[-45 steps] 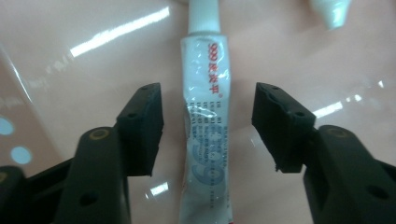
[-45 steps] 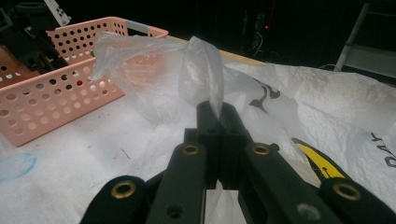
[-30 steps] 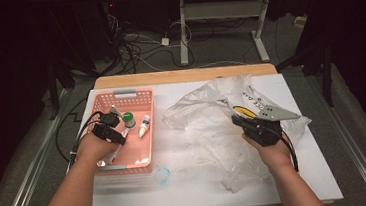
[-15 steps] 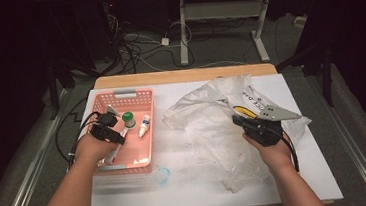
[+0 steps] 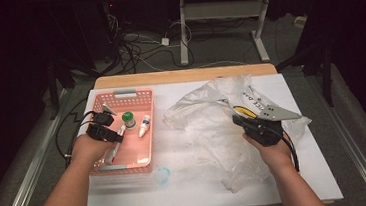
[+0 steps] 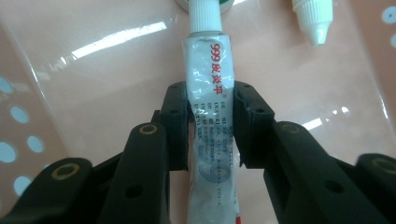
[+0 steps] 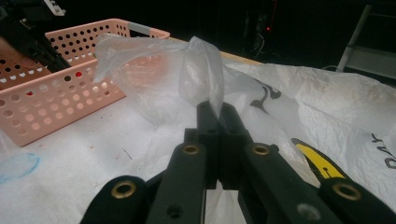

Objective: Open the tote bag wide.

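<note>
A white ointment tube (image 6: 208, 70) with red print and a white cap lies along the floor of the pink perforated basket (image 5: 125, 94). My left gripper (image 6: 211, 112) is shut on its middle, one pad on each side. In the high view this gripper (image 5: 115, 137) sits low inside the basket's left half, pointing at a green-capped bottle (image 5: 128, 119). My right gripper (image 7: 215, 112) is shut on a raised fold of the clear plastic bag (image 7: 154, 70). The high view shows it (image 5: 237, 121) over the crumpled bag (image 5: 207, 116), right of centre.
A small white dropper bottle (image 5: 144, 126) lies in the basket beside the green-capped one. A faint blue ring (image 5: 162, 175) marks the white table (image 5: 189, 193) near the basket's front corner. The bag carries black and yellow print (image 5: 244, 110). Cables trail from both grippers.
My left gripper has shifted slightly toward the basket's left side, still gripping the tube. The right hand and the bag have not moved.
</note>
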Demonstrator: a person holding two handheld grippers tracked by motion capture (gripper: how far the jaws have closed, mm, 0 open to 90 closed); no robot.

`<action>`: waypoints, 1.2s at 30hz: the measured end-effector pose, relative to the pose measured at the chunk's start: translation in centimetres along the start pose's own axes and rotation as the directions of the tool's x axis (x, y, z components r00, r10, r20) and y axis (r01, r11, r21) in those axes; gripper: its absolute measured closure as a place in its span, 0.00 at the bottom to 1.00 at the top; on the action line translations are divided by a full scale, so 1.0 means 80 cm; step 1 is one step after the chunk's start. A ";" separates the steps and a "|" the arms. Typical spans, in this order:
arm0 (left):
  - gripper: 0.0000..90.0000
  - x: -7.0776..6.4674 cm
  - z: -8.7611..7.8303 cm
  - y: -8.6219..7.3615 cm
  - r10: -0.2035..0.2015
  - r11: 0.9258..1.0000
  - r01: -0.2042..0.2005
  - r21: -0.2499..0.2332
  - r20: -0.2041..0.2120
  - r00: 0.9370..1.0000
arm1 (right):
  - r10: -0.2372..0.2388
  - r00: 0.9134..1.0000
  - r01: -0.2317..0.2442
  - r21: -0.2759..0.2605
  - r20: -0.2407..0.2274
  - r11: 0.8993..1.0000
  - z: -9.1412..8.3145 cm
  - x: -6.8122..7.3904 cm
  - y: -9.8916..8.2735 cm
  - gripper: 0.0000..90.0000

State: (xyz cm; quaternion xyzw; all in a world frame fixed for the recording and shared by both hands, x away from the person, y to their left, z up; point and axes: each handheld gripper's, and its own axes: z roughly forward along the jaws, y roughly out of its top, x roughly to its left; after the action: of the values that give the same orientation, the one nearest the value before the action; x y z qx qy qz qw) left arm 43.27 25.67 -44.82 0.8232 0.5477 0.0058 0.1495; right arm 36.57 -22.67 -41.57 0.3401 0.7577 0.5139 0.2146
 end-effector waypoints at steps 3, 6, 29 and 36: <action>0.75 -0.001 -0.005 -0.001 -0.005 1.000 0.005 -0.022 0.004 1.000 | 0.001 1.000 -0.001 -0.004 -0.004 1.000 -0.001 0.001 0.000 1.00; 0.75 -0.005 -0.010 -0.004 -0.001 0.999 0.001 -0.048 0.012 1.000 | -0.006 1.000 0.006 -0.004 -0.007 1.000 -0.002 0.002 0.001 1.00; 0.75 -0.024 -0.038 -0.026 0.061 0.966 -0.041 -0.254 0.073 0.995 | 0.006 1.000 -0.006 -0.010 -0.009 1.000 -0.001 -0.003 0.004 1.00; 0.75 -0.038 -0.047 -0.035 0.111 0.942 -0.089 -0.324 0.050 0.993 | -0.012 1.000 0.012 -0.004 -0.012 1.000 0.001 -0.004 0.005 1.00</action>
State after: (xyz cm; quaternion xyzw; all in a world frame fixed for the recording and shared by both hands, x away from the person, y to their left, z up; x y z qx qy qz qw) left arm 38.87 24.80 -41.44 0.8143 0.4916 0.0749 0.2994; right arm 36.93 -22.75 -41.20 0.3321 0.7599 0.5163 0.2137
